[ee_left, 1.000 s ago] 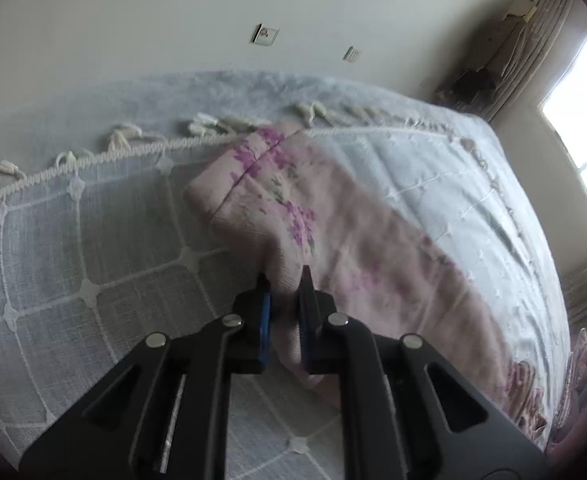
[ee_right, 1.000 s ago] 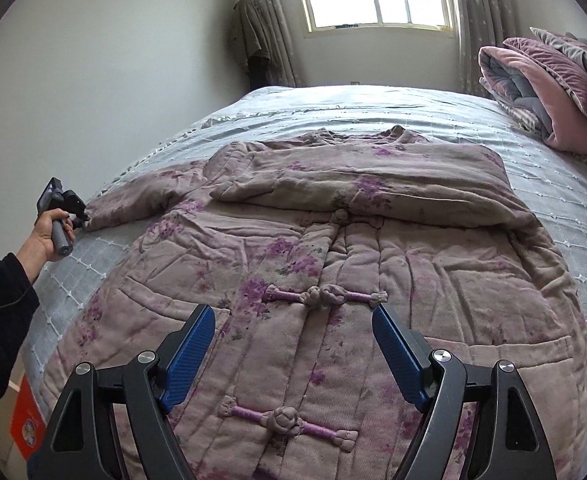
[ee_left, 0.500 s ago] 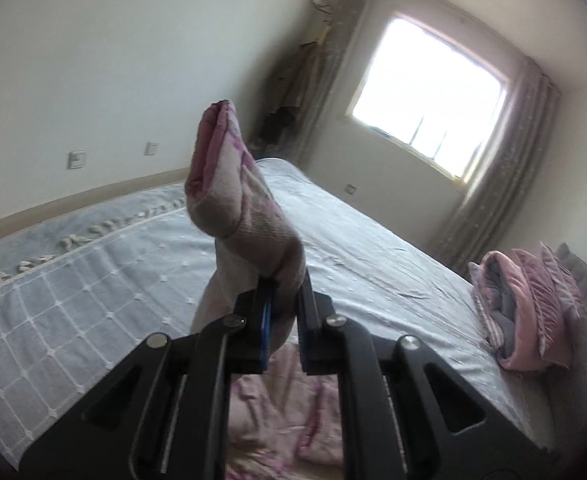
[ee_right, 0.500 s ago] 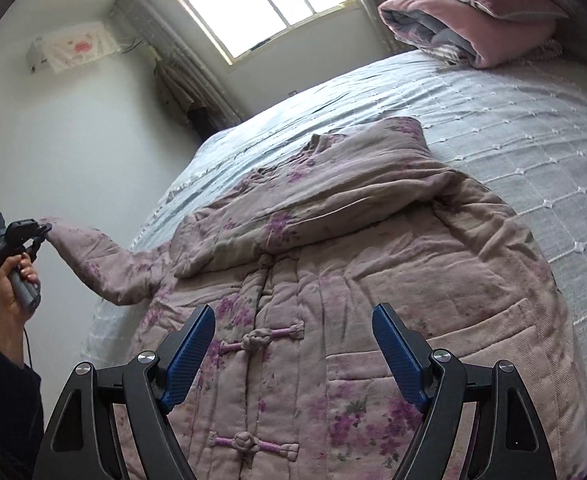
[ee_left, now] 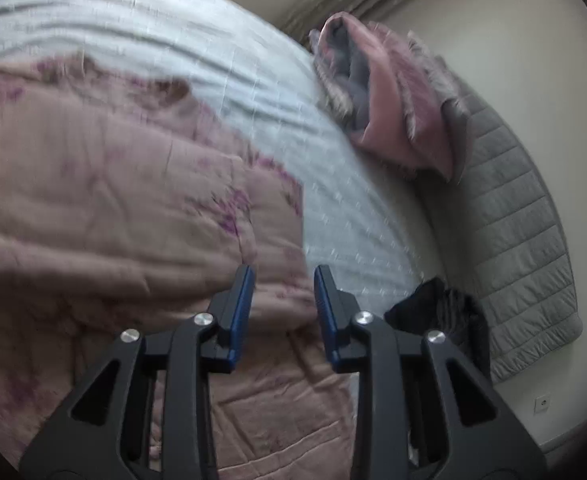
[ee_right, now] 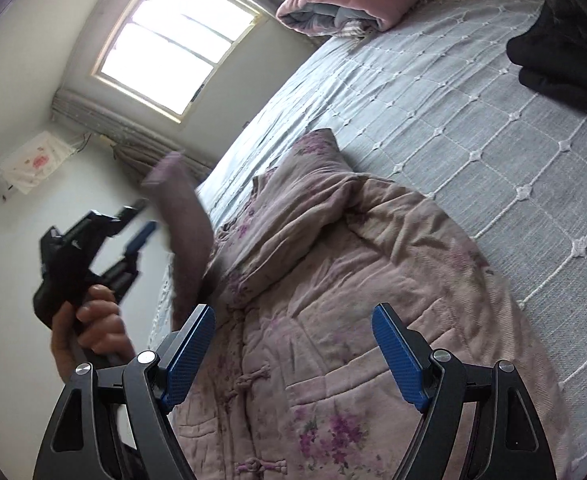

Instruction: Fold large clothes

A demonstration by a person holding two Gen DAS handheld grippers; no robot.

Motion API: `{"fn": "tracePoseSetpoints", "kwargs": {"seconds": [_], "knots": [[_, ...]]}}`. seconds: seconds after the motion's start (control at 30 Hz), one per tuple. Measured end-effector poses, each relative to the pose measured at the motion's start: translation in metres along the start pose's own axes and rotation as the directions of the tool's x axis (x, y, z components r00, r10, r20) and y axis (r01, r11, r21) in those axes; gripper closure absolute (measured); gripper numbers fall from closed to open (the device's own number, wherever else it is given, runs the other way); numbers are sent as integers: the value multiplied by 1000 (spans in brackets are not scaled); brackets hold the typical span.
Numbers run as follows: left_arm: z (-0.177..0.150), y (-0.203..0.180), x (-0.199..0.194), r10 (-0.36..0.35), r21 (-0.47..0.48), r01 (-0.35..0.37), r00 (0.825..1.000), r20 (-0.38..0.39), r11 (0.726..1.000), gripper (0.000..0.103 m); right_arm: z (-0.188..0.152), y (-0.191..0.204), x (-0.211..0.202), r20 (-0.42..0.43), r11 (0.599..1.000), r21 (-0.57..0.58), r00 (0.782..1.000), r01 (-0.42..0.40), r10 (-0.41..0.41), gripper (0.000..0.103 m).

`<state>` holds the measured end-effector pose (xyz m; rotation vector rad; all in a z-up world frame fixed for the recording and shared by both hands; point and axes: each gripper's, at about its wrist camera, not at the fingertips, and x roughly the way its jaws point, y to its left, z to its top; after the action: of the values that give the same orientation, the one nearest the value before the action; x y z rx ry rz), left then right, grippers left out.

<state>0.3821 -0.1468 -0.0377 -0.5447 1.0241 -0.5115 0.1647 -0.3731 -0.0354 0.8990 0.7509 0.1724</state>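
Observation:
A pink quilted floral jacket (ee_right: 333,300) lies face up on the bed, its knot buttons (ee_right: 253,380) down the front. It fills the left of the blurred left wrist view (ee_left: 113,200). One sleeve (ee_right: 185,216) hangs in the air, blurred, just beside my left gripper (ee_right: 139,220), which is open and held up in a hand at the left. In its own view the left gripper (ee_left: 281,280) is open and empty above the jacket. My right gripper (ee_right: 293,320) is wide open and empty above the jacket's lower front.
The jacket lies on a grey-blue quilted bedspread (ee_right: 473,128). Folded pink and grey bedding (ee_right: 345,4) (ee_left: 385,96) sits at the head of the bed. A dark garment (ee_right: 565,64) (ee_left: 445,316) lies near the bed's edge. A grey padded headboard (ee_left: 525,240) stands against the wall.
My left gripper has swung over the jacket with the sleeve and opened, letting the sleeve go. The right gripper has stayed open and tilted.

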Motion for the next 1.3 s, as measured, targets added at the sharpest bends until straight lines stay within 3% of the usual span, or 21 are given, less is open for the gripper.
{"fn": "tracePoseSetpoints", "kwargs": {"seconds": [0.1,0.2,0.27,0.37,0.43,0.63,0.73,0.77,0.8,0.83,0.93,1.07,1.13,1.2,1.3], "knots": [[-15,22,5,73,-3,-73,997,38,997,71,4,-15,1,-16,998,59,1000,23,-22,21],[-8,30,-9,209,24,-211,975,81,977,71,7,-23,-2,-21,995,101,1000,3,-1,21],[0,30,-22,243,46,-249,963,114,967,70,7,-20,-4,-20,995,103,1000,-8,10,21],[4,13,-23,280,103,-297,947,157,949,55,7,-19,-5,-18,994,106,1000,-9,11,21],[4,-8,-4,309,173,-337,936,170,925,50,8,-21,-5,-16,993,120,1000,8,-6,21],[-4,-61,74,430,382,-452,891,147,806,37,13,-33,-16,35,985,138,993,104,-110,21],[-3,-62,100,487,399,-496,864,131,772,37,14,-42,-18,29,980,171,994,97,-104,21],[-3,-59,104,515,394,-524,846,138,755,40,15,-43,-18,27,979,177,994,99,-105,21],[-3,-56,107,540,390,-552,828,150,737,61,15,-44,-18,26,979,177,994,100,-106,21],[-3,-54,108,558,387,-572,814,162,723,69,16,-44,-18,23,980,174,994,101,-106,21],[-2,-53,83,497,314,-534,845,197,785,78,16,-42,-17,8,982,164,995,94,-97,21],[-16,-83,38,429,316,-519,848,313,795,79,14,-40,-13,-7,983,165,997,77,-77,21],[-23,-93,20,377,321,-479,865,331,817,80,13,-36,-13,-3,985,156,997,75,-76,21],[-29,-91,18,334,317,-419,897,288,851,80,13,-34,-14,0,985,155,997,73,-74,21],[-33,-65,44,358,260,-397,915,184,880,80,12,-33,-12,2,985,154,997,82,-83,21]]}}
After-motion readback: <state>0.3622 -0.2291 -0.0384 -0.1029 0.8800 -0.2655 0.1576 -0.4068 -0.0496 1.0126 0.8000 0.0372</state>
